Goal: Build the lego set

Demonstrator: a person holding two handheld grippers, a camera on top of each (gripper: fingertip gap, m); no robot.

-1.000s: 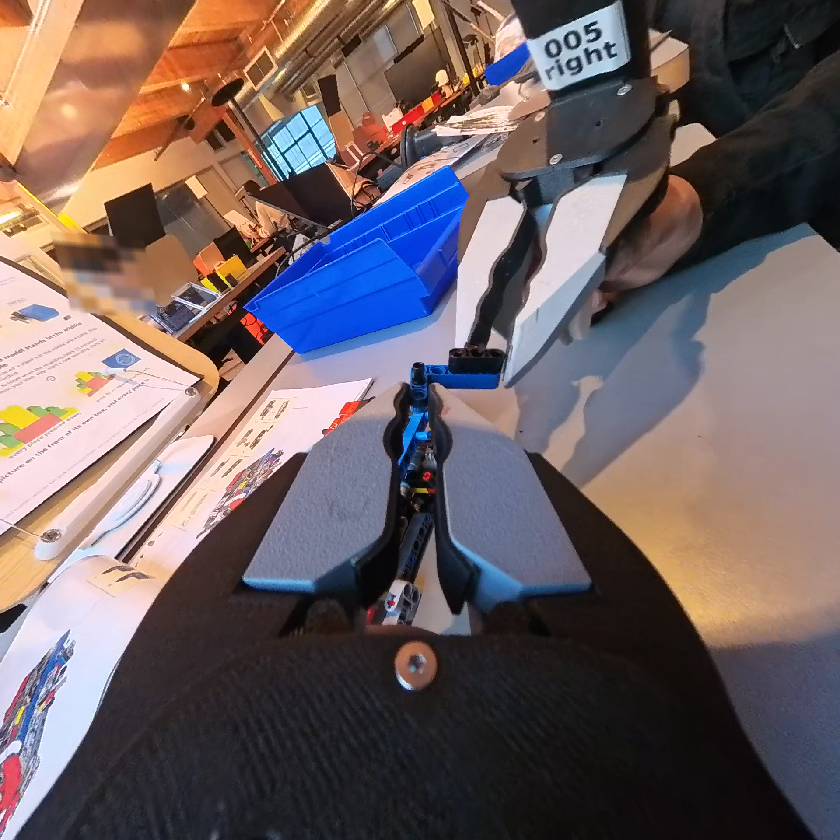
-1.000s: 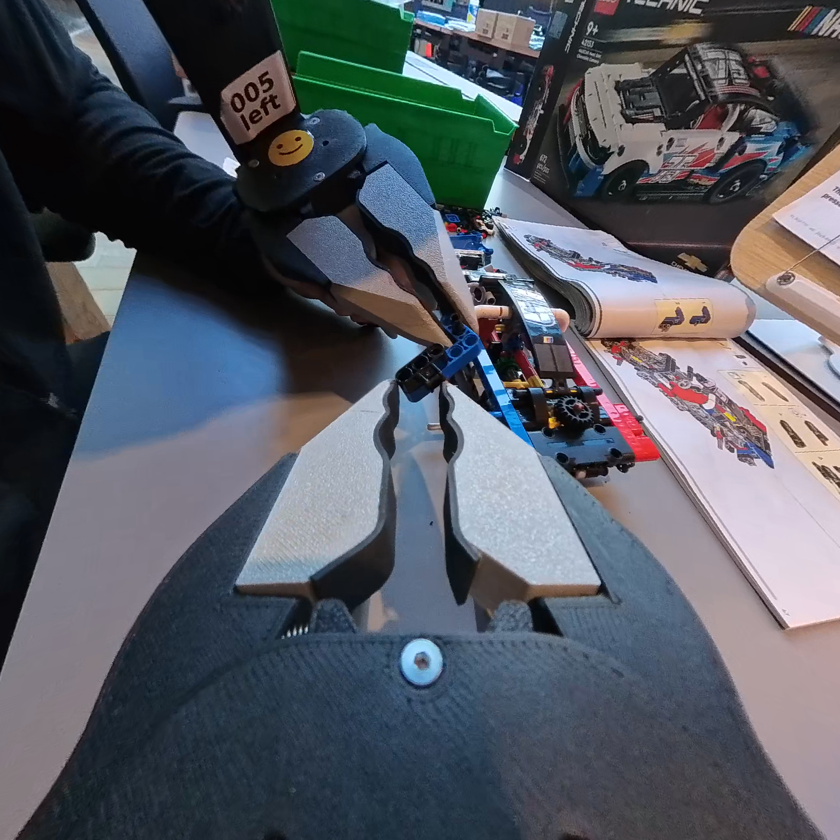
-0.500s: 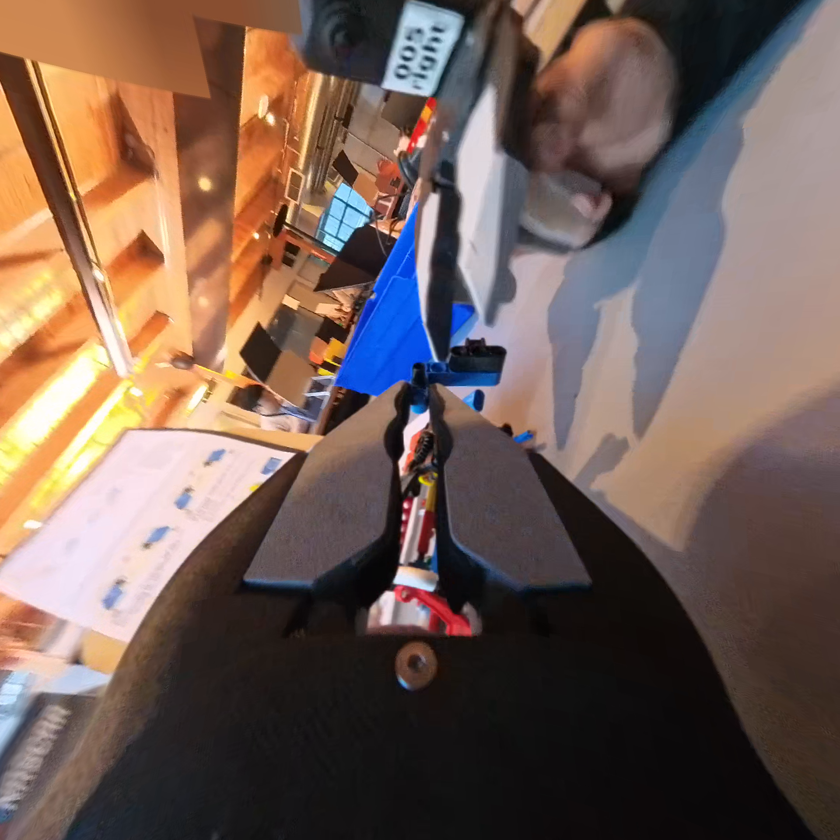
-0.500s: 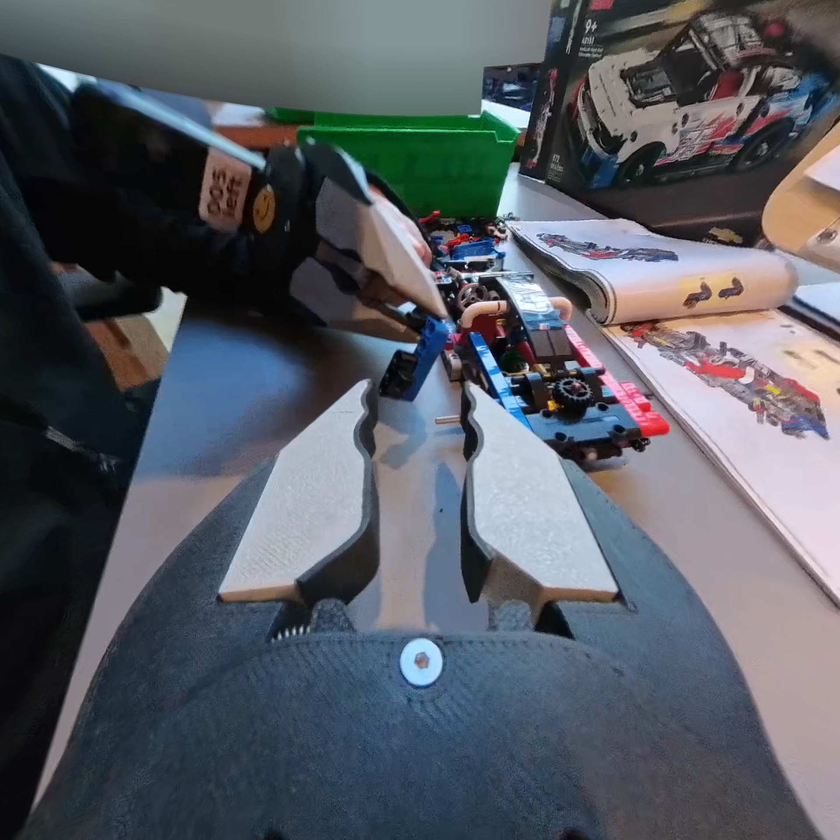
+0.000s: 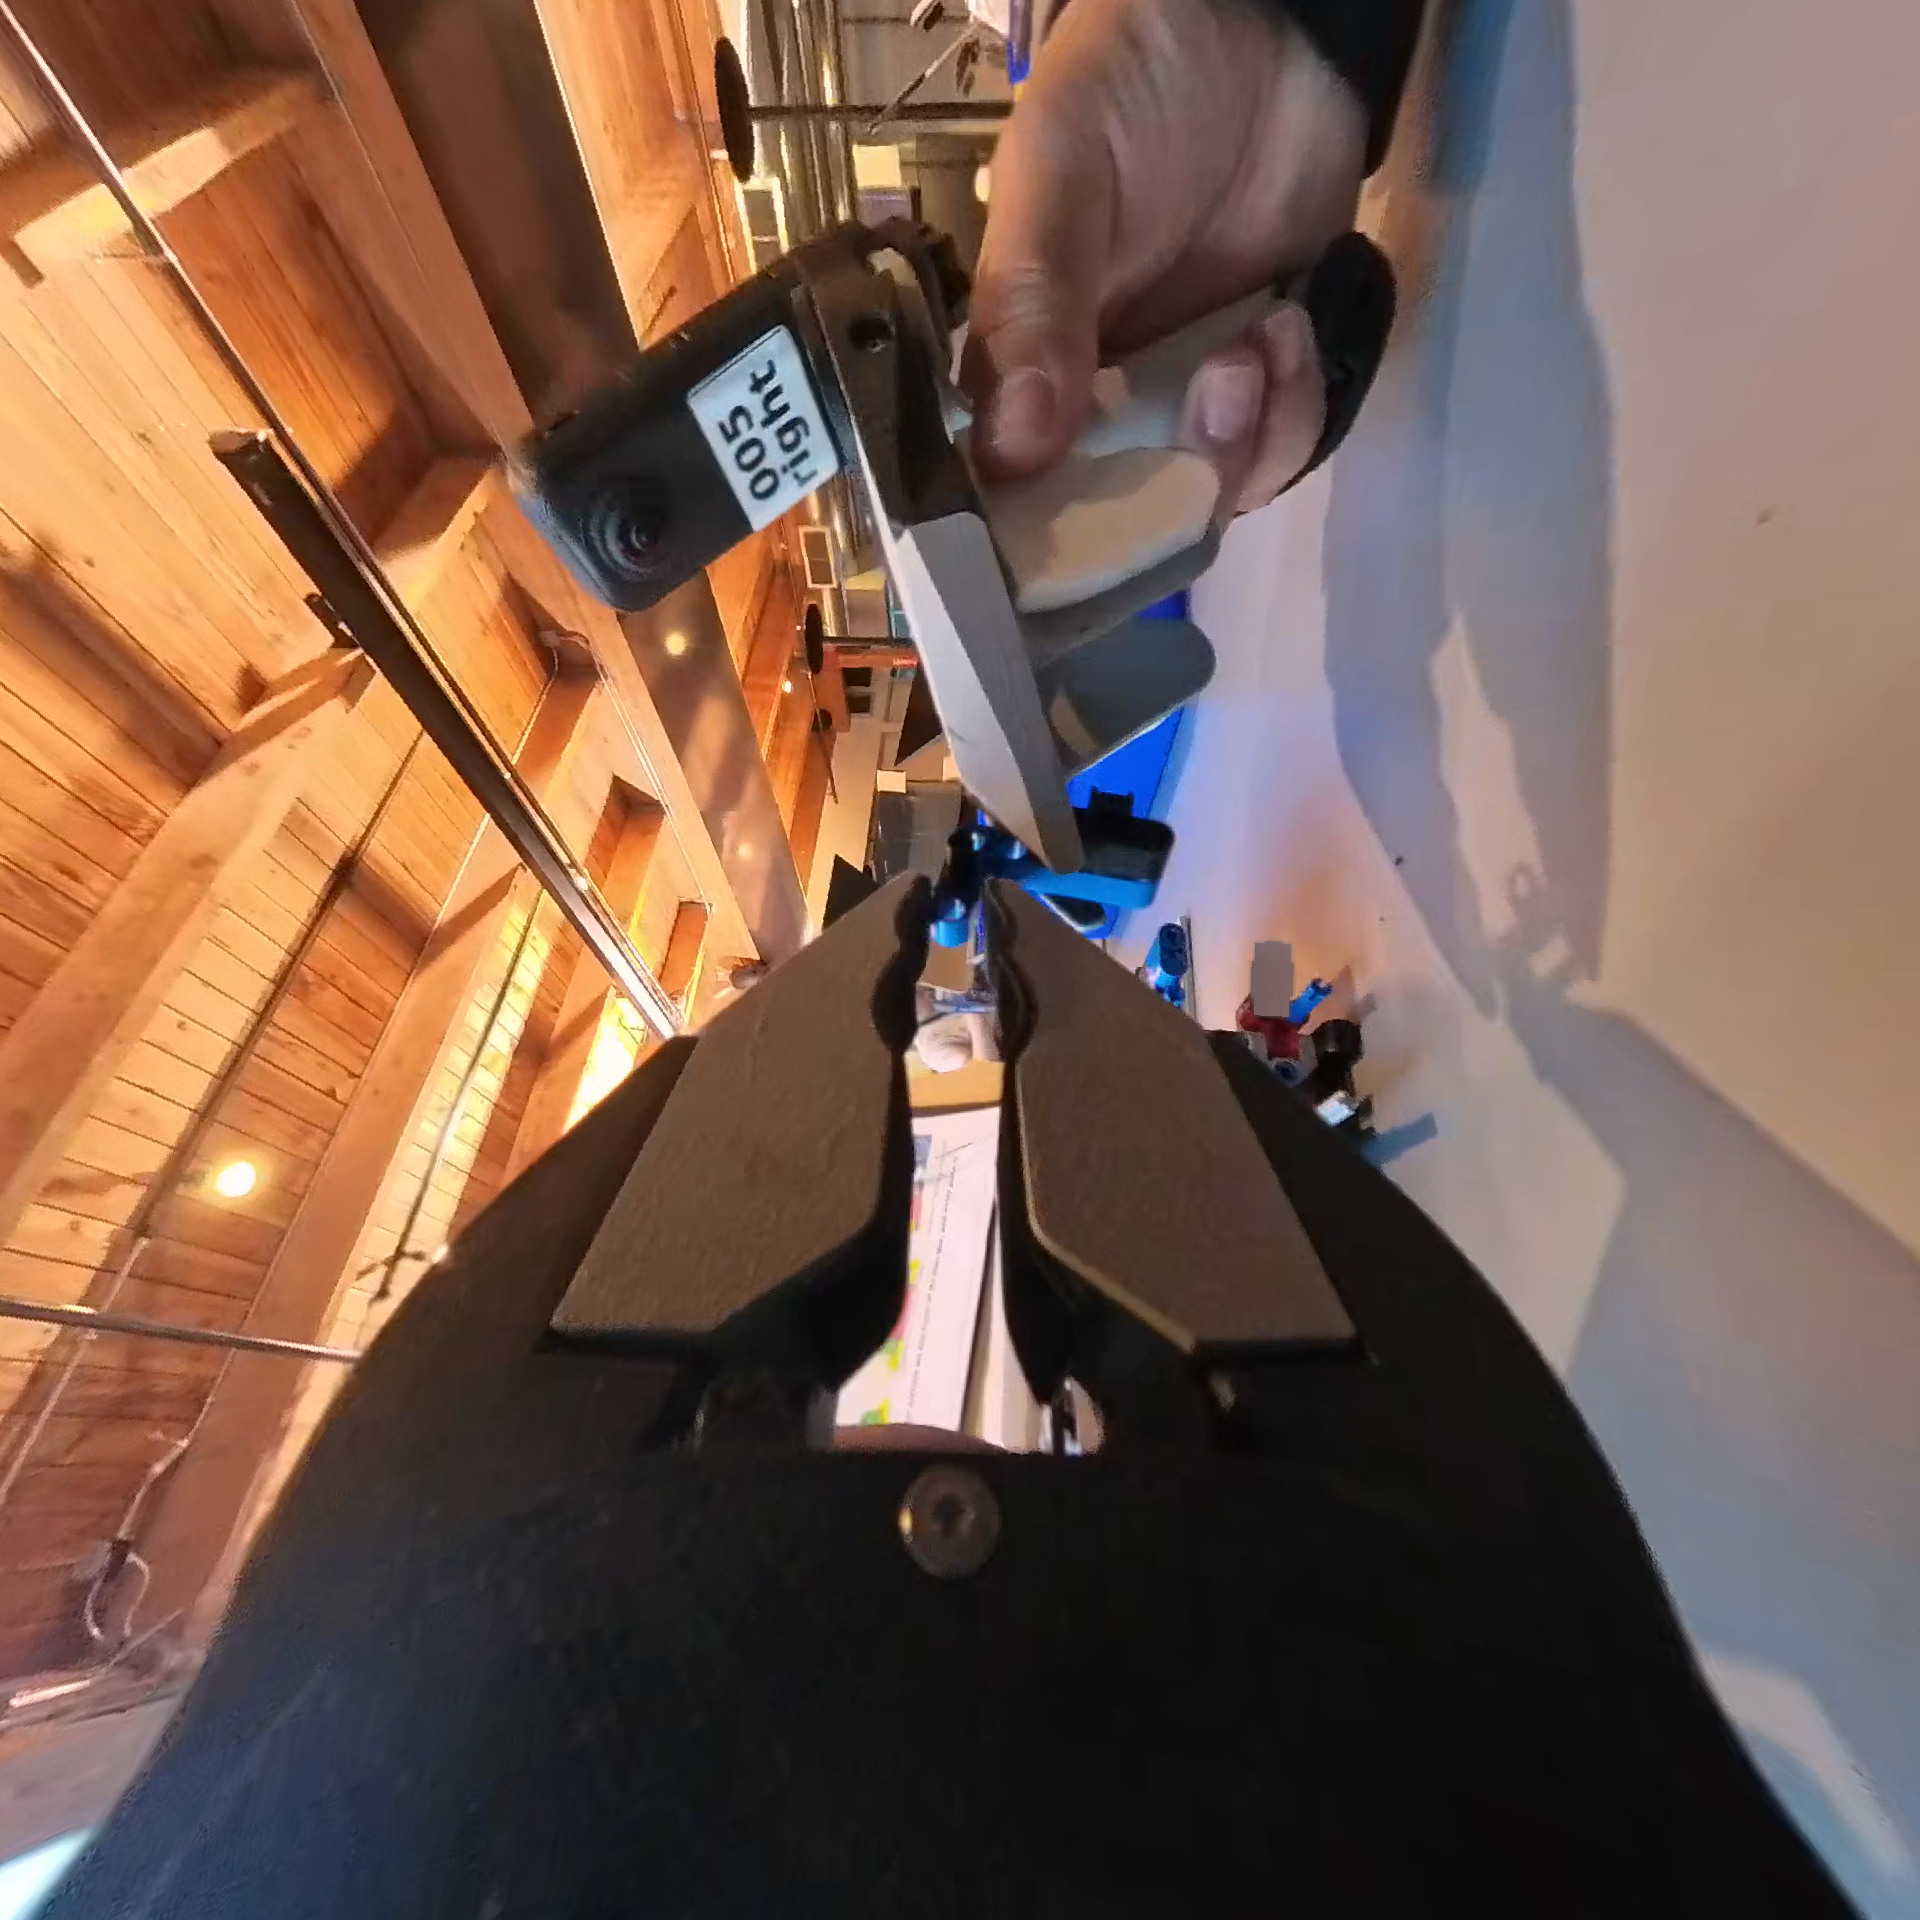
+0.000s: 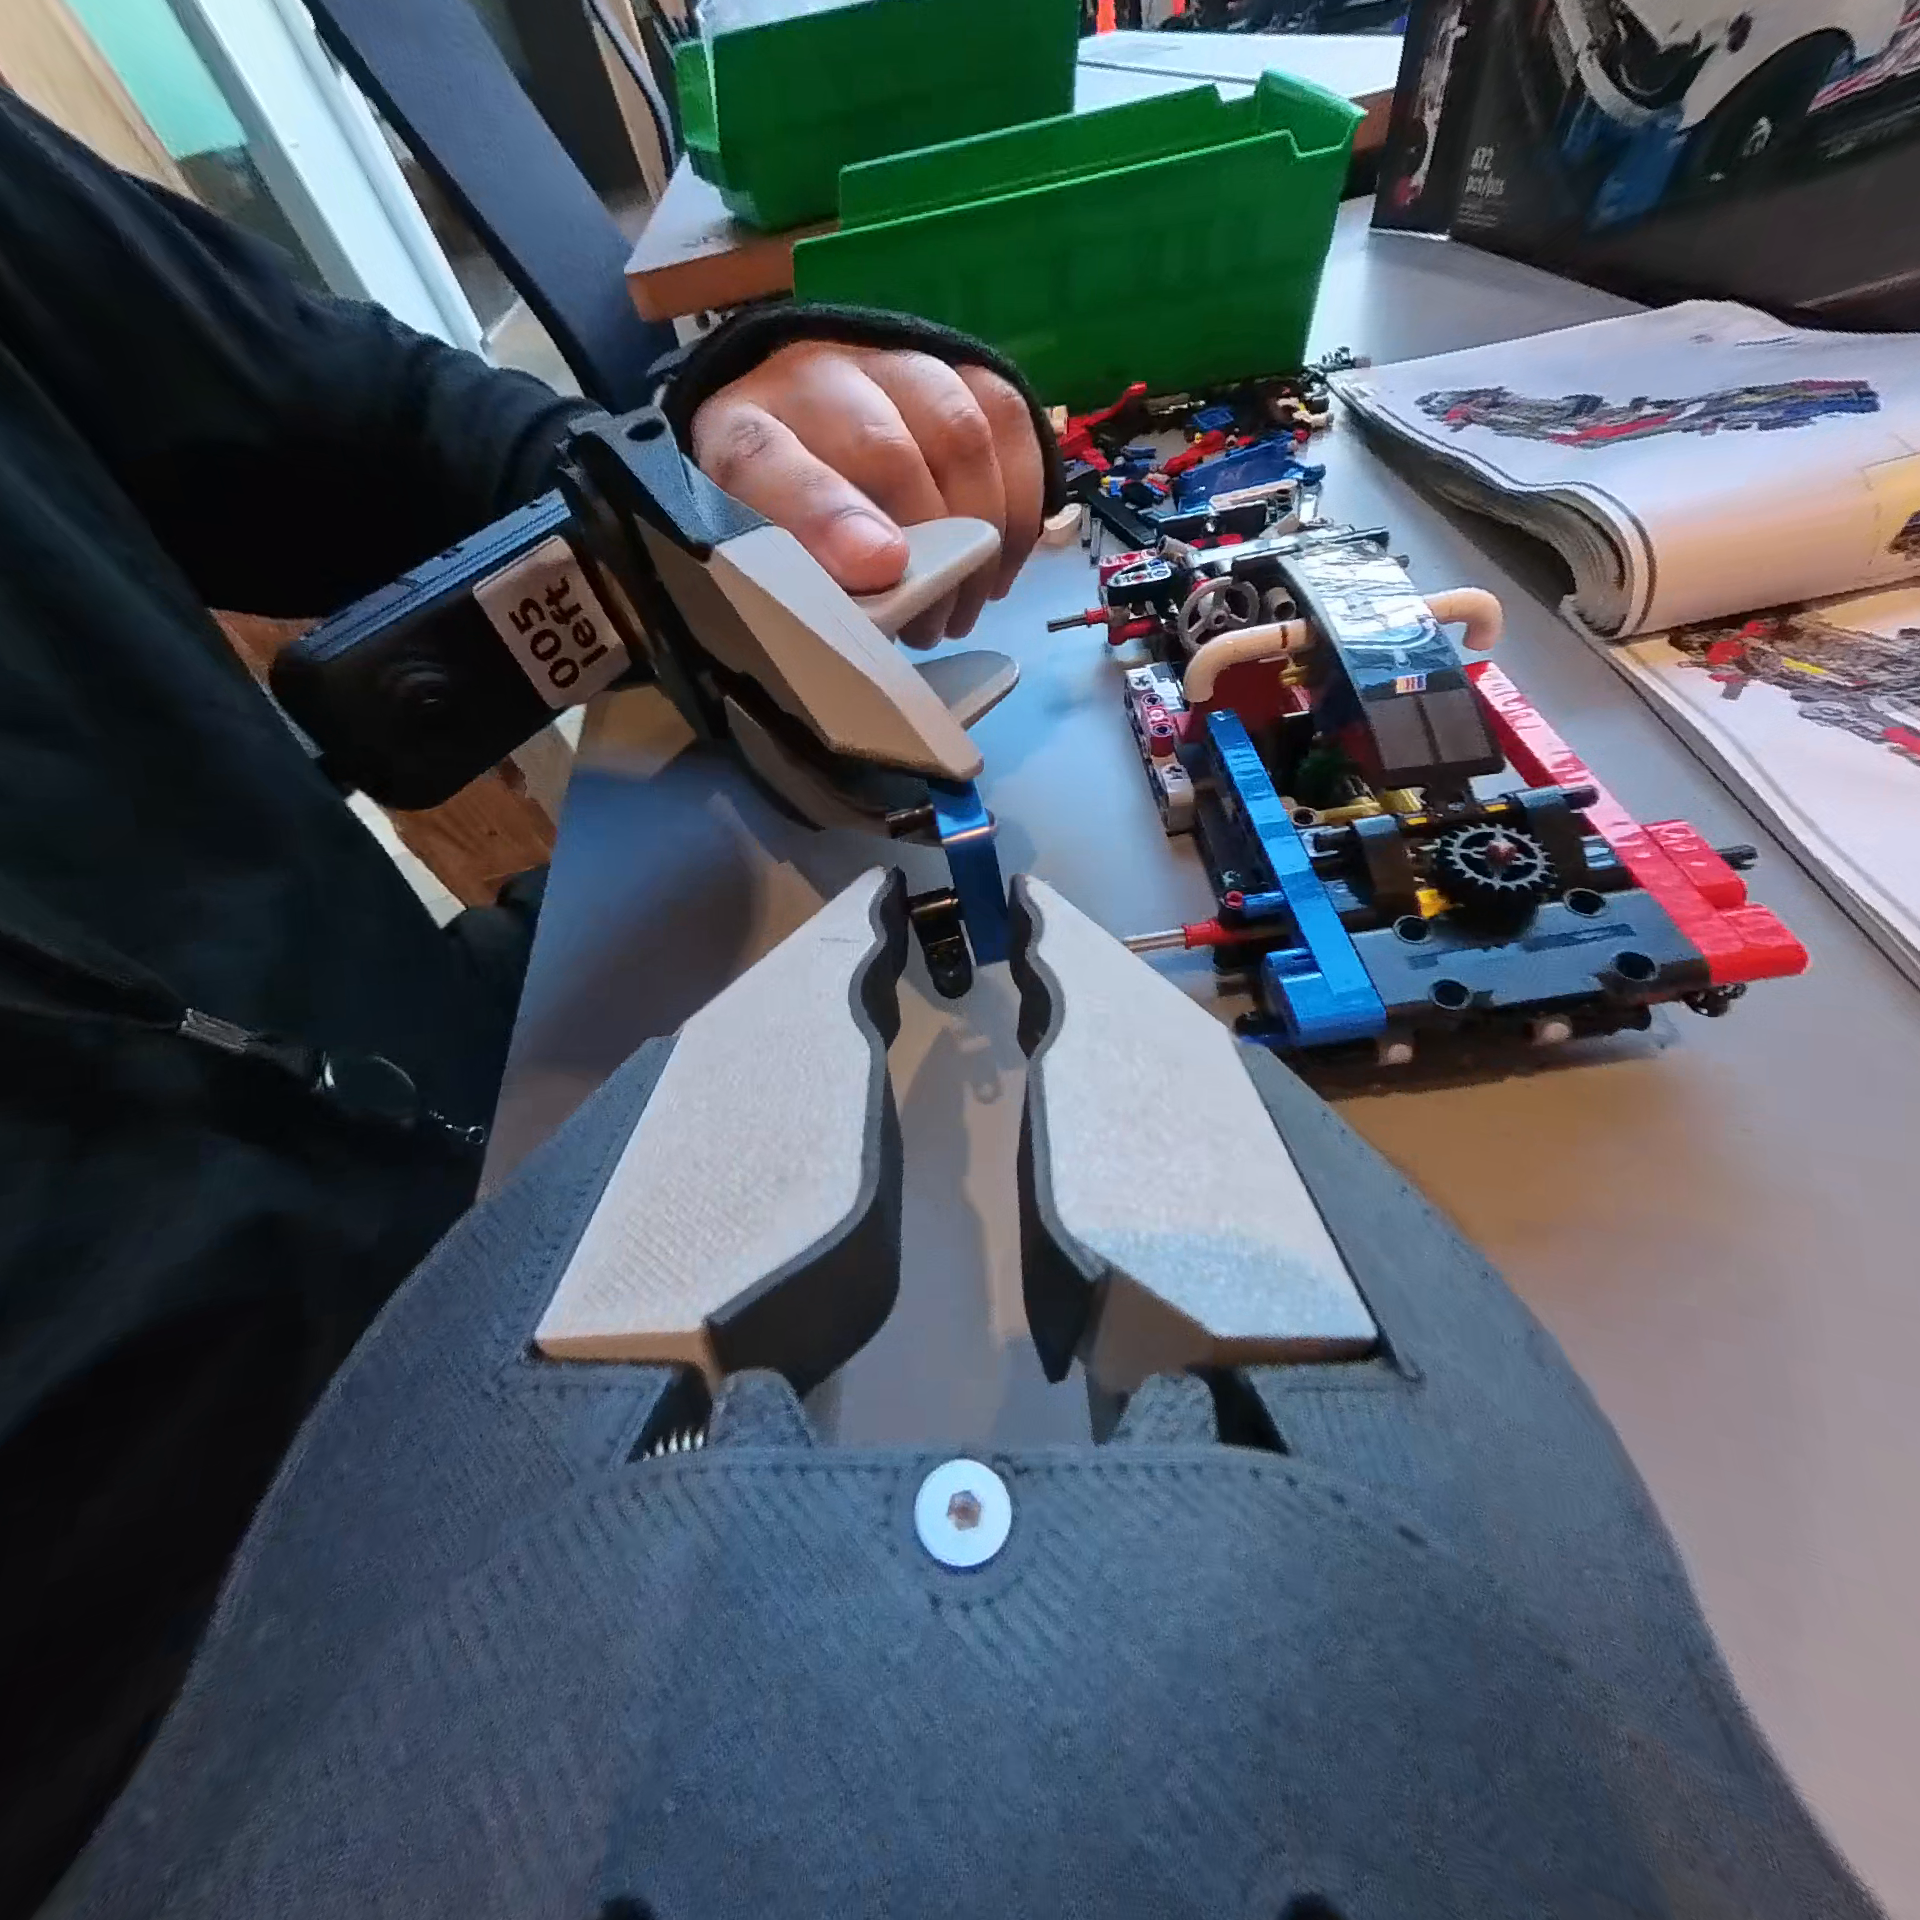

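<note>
A small blue beam with a black connector on its side hangs in the air over the grey table. My left gripper is shut on its upper end. My right gripper is closed around its lower end, one fingertip against the connector and one against the beam. In the left wrist view my left gripper pinches the blue beam, and my right gripper comes down onto it from above. The partly built car chassis lies on the table to the right.
Loose bricks lie behind the chassis, in front of green bins. An open instruction booklet and the set's box are at the right. More small parts lie on the table in the left wrist view. Only a small space, under 4 cm, lies between the two pairs of fingers.
My left gripper has lifted the blue beam away from the chassis and rolled onto its side. My right gripper opened wider, then moved in and closed around the beam's free end.
</note>
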